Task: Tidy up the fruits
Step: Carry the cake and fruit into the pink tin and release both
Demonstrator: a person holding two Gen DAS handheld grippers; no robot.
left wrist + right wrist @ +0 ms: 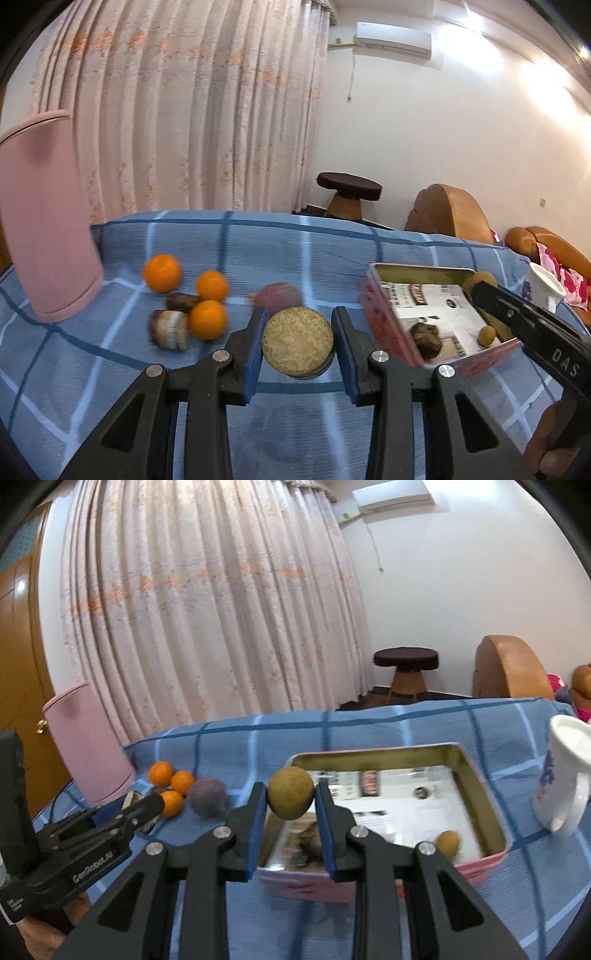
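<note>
My left gripper (299, 328) is shut on a flat round tan fruit (297, 341) and holds it above the blue checked cloth (258, 251). Three oranges (207, 319), a brown piece (181, 301) and a striped brown piece (170, 328) lie at its left, with a purple fruit (277, 295) just behind. My right gripper (290, 794) is shut on a round olive-brown fruit (290, 793) over the near left corner of the pink tin (491, 805). A small yellow fruit (447, 843) and a dark brown fruit (306, 845) lie in the tin.
A tall pink cylinder (48, 221) stands at the cloth's left end and a white mug (561, 790) to the right of the tin. In the right wrist view, the left gripper (147, 808) reaches in from the left near the oranges (171, 803) and purple fruit (208, 797).
</note>
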